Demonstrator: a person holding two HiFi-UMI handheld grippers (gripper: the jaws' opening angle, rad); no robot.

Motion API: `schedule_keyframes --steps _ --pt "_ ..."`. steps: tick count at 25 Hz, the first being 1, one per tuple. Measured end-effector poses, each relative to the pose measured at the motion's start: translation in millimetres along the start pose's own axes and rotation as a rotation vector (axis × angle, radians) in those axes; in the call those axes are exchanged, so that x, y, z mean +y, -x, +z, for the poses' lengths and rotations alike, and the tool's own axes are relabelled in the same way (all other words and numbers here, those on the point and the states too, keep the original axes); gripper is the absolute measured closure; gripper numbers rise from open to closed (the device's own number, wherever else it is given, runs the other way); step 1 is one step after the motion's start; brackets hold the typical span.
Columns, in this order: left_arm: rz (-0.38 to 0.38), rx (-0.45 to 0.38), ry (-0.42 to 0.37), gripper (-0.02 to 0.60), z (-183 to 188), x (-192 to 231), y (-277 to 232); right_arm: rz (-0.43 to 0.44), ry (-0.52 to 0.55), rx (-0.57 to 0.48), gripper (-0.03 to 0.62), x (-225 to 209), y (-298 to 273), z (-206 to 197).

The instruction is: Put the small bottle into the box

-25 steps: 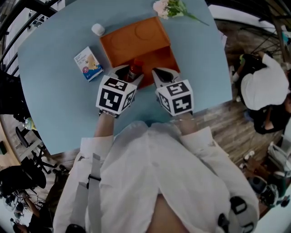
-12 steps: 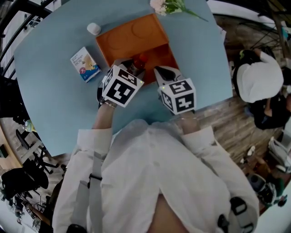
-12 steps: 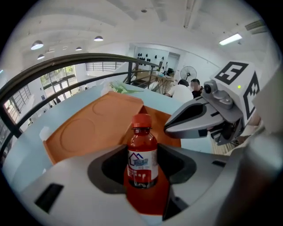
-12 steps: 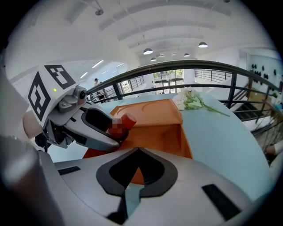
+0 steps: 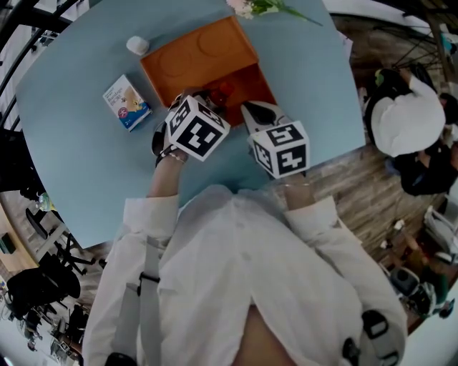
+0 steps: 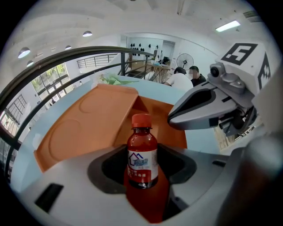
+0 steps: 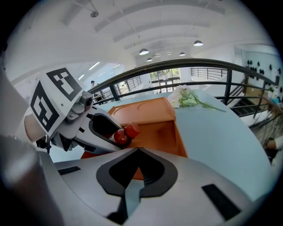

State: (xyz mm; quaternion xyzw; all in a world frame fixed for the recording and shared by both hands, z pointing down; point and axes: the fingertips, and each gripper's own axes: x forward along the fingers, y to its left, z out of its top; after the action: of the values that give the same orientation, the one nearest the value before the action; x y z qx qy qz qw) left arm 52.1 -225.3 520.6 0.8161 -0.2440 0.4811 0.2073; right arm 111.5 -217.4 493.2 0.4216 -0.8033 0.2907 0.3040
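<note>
A small red bottle (image 6: 142, 155) with a red cap and a white label stands upright between the jaws of my left gripper (image 6: 142, 170), which is shut on it. In the head view the bottle's cap (image 5: 222, 91) shows over the near, open part of the orange box (image 5: 187, 63); the left gripper (image 5: 206, 100) is tilted toward it. The box's lid (image 6: 90, 121) lies open to the far left. My right gripper (image 7: 136, 152) is shut and empty, just right of the left one, near the box's front edge (image 7: 179, 137). The held bottle (image 7: 124, 133) also appears there.
On the blue round table (image 5: 79, 164) lie a small blue-and-white carton (image 5: 126, 104) left of the box, a white round object (image 5: 134, 45) at the far left, and flowers (image 5: 252, 6) at the far edge. A person (image 5: 408, 121) sits beyond the table's right edge.
My left gripper has tipped forward and moved the bottle farther over the open box. The right gripper has stayed almost where it was.
</note>
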Motion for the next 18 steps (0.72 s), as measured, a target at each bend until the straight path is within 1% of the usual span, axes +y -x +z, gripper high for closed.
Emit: schedule_keyframes --steps 4,8,12,18 --pt "-0.011 0.049 -0.024 0.371 -4 -3 -7 0.001 -0.009 0.001 0.591 -3 -1 0" --pt "-0.011 0.08 -0.066 0.371 -3 -8 -14 0.0 -0.016 -0.002 0.591 -5 -1 -1" --pt "-0.025 0.096 -0.077 0.371 -1 -14 -22 -0.005 -0.024 -0.004 0.591 -8 1 -1" --pt "-0.019 0.095 -0.087 0.373 1 -15 -24 -0.005 -0.027 -0.001 0.591 -10 2 -3"
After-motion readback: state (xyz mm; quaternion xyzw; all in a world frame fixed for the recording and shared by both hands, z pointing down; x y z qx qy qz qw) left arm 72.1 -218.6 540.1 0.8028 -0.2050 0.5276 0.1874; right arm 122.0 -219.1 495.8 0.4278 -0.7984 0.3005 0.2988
